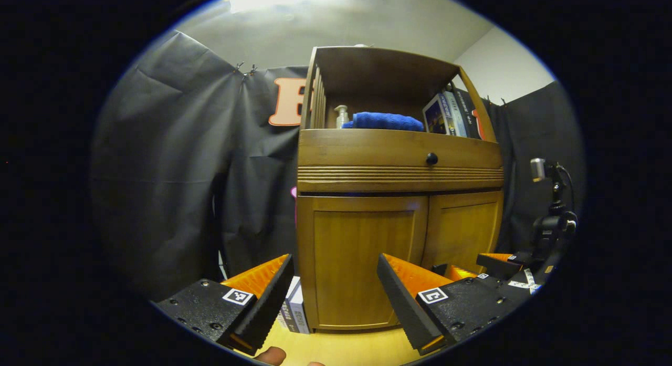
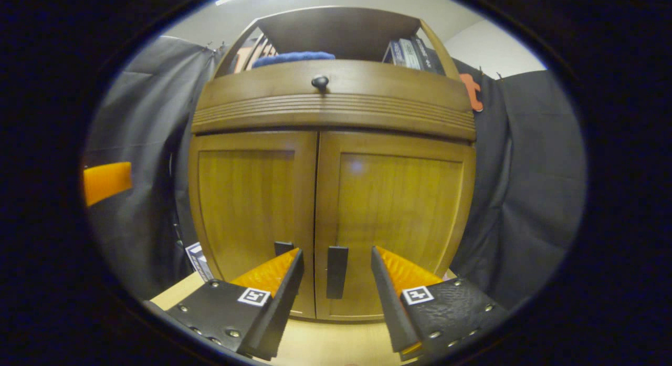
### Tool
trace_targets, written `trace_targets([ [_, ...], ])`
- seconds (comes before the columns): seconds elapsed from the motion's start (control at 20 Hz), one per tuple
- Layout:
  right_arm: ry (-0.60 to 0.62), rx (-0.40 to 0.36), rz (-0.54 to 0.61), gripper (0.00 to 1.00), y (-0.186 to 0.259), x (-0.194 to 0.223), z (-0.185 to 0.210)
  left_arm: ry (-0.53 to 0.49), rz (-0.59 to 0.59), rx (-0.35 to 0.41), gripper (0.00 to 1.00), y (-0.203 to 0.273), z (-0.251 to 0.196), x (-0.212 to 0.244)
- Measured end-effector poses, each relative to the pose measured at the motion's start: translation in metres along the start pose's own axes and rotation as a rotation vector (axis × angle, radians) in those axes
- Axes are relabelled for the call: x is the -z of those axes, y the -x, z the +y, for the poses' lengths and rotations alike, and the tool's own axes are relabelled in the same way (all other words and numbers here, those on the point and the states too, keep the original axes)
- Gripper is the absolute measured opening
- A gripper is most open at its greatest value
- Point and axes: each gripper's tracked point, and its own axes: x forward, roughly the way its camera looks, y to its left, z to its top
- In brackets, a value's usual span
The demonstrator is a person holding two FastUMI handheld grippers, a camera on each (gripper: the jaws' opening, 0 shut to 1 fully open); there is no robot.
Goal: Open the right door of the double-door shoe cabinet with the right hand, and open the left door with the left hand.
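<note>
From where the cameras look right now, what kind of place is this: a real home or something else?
Probably a staged recording booth, not a real home. Black cloth hangs as walls around a lone wooden shoe cabinet, and a small camera on a stand sits beside it. The cabinet's shelf holds a blue towel and books.

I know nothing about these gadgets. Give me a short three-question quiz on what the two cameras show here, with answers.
1. True or false: both cabinet doors, the left door and the right door, are shut.
2. Which handle stands between the right gripper jaws? A) left door's B) right door handle C) drawer knob
3. Fill in: the folded cloth on the open shelf is ____.

Key: 1 true. 2 B; the jaws are open, not touching it. 3 blue.
</note>
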Motion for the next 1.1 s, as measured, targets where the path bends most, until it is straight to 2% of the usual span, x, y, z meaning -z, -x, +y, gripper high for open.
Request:
trace_targets([
  [0.25, -0.012, 0.03, 0.059, 0.75, -0.039, 0.019, -0.001, -0.005, 0.015, -0.065, 0.98, -0.008, 0.029, 0.006],
  [0.35, -0.019, 0.038, 0.075, 0.6, -0.056, 0.021, -0.002, -0.006, 0.025, -0.078, 0.98, -0.011, 0.036, 0.01],
  [0.55, -0.034, 0.031, 0.106, 0.59, -0.082, 0.033, 0.002, 0.001, 0.047, -0.099, 0.97, -0.014, 0.046, 0.018],
  [0.6, -0.039, 0.021, 0.113, 0.48, -0.078, 0.031, 0.006, 0.003, 0.051, -0.103, 0.98, -0.015, 0.048, 0.02],
  [0.7, -0.042, 0.033, 0.115, 0.48, -0.086, 0.034, 0.005, 0.006, 0.055, -0.114, 0.97, -0.015, 0.053, 0.022],
  [0.8, -0.046, 0.068, 0.111, 0.29, -0.083, 0.032, 0.003, 0.002, 0.059, -0.12, 0.97, -0.016, 0.056, 0.022],
  [0.85, -0.042, 0.078, 0.11, 0.27, -0.08, 0.031, 0.004, 0.001, 0.06, -0.122, 0.98, -0.015, 0.056, 0.023],
  [0.95, -0.043, 0.091, 0.114, 0.3, -0.077, 0.031, 0.001, 0.003, 0.056, -0.119, 0.97, -0.013, 0.055, 0.021],
  [1.0, -0.056, 0.097, 0.111, 0.24, -0.076, 0.031, 0.001, 0.003, 0.055, -0.117, 0.97, -0.011, 0.054, 0.02],
  [1.1, -0.059, 0.106, 0.107, 0.25, -0.07, 0.031, -0.001, 0.004, 0.053, -0.111, 0.98, -0.008, 0.052, 0.02],
])
